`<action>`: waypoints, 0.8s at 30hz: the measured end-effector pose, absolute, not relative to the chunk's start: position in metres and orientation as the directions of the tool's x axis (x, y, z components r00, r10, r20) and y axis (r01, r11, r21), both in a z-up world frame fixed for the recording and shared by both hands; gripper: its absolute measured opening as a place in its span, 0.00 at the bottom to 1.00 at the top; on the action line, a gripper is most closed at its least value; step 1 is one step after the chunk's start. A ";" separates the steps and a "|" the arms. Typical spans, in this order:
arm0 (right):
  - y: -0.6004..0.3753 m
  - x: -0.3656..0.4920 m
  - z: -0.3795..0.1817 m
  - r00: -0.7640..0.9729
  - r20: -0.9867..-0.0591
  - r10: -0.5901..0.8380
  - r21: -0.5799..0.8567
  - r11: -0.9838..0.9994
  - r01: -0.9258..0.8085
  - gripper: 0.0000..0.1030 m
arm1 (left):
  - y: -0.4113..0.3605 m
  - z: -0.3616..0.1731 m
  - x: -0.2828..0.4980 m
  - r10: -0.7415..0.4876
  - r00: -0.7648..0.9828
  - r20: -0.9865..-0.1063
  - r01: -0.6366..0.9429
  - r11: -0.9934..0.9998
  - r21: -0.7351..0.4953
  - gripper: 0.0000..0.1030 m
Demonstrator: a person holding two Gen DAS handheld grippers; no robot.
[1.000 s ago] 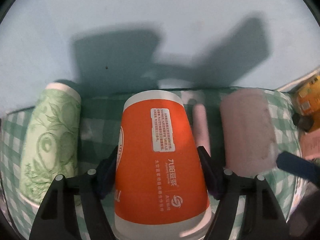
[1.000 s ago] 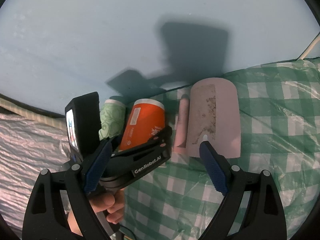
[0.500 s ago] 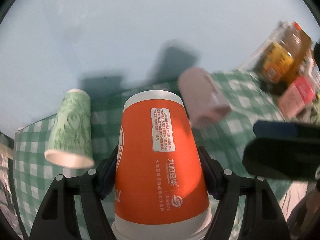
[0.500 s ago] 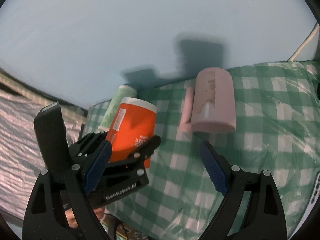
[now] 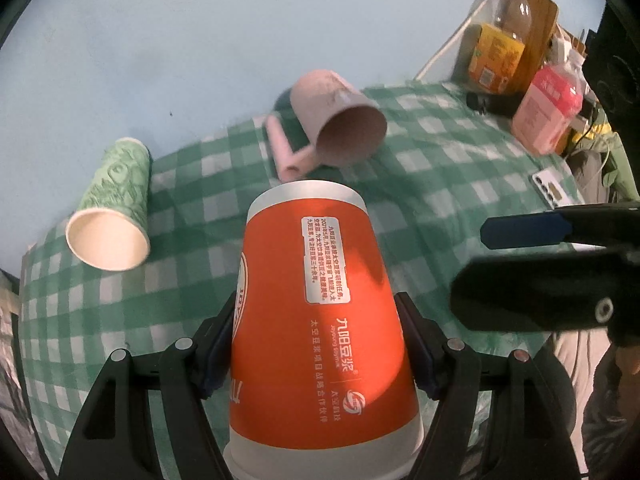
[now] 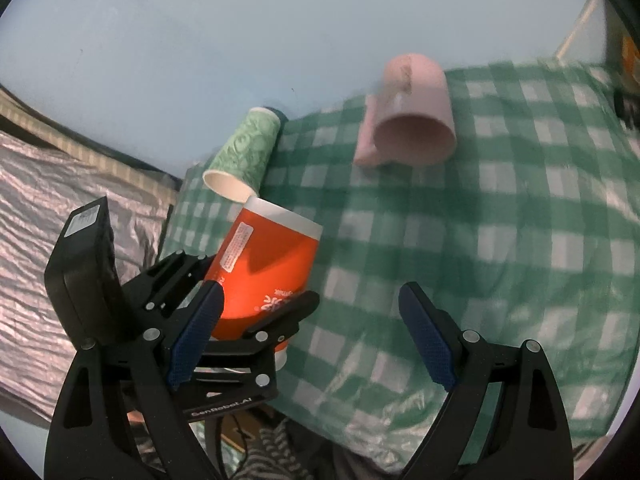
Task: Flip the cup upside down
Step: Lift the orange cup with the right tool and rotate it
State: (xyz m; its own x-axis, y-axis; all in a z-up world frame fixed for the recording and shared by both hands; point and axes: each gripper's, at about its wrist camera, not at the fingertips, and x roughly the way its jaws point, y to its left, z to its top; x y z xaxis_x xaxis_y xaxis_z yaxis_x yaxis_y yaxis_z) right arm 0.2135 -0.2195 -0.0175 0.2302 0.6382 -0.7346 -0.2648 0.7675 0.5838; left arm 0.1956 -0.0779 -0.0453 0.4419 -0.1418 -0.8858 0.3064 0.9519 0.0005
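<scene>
Since a second ago the left gripper (image 5: pixel 316 344) has lifted and tipped the orange cup (image 5: pixel 320 316) off the checked cloth (image 5: pixel 440 184), jaws clamped on its sides. Mid-flip I'd say; next it needs rotating rim-down. Right gripper (image 6: pixel 310 336) hangs wide open, empty.

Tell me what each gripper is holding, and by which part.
Left gripper clamps the orange cup by its side wall, near the rim end. Right gripper holds nothing.

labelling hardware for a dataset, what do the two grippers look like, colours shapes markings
Both grippers, left gripper and right gripper, are matte black plastic frames with triangular cut-outs, silver screw heads and ridged dark-blue pads. The left's body carries white "GenRobot.AI" lettering and a black box with a label.
</scene>
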 end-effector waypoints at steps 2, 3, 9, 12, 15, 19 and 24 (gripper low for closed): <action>-0.220 0.207 -0.024 0.220 -0.739 0.636 0.583 0.769 -0.263 0.87 | -0.080 -0.053 0.196 -0.142 0.430 -0.892 0.307 0.952 -0.004 0.73; -0.221 0.206 -0.027 0.217 -0.742 0.634 0.583 0.770 -0.258 0.87 | -0.080 -0.057 0.197 -0.138 0.422 -0.896 0.302 0.953 -0.004 0.73; -0.221 0.203 -0.042 0.197 -0.753 0.628 0.581 0.774 -0.250 0.87 | -0.082 -0.074 0.202 -0.139 0.382 -0.914 0.299 0.954 -0.020 0.73; -0.221 0.203 -0.046 0.192 -0.755 0.627 0.582 0.775 -0.244 0.87 | -0.083 -0.078 0.203 -0.131 0.364 -0.922 0.291 0.957 -0.021 0.74; -0.220 0.205 -0.048 0.186 -0.755 0.629 0.586 0.774 -0.240 0.87 | -0.083 -0.079 0.204 -0.120 0.356 -0.927 0.282 0.959 -0.016 0.77; -0.217 0.205 -0.048 0.184 -0.756 0.629 0.586 0.774 -0.240 0.87 | -0.078 -0.072 0.202 -0.131 0.355 -0.926 0.277 0.961 -0.029 0.81; -0.210 0.208 -0.047 0.179 -0.748 0.639 0.599 0.767 -0.231 0.87 | -0.066 -0.047 0.194 -0.159 0.378 -0.912 0.274 0.960 -0.053 0.86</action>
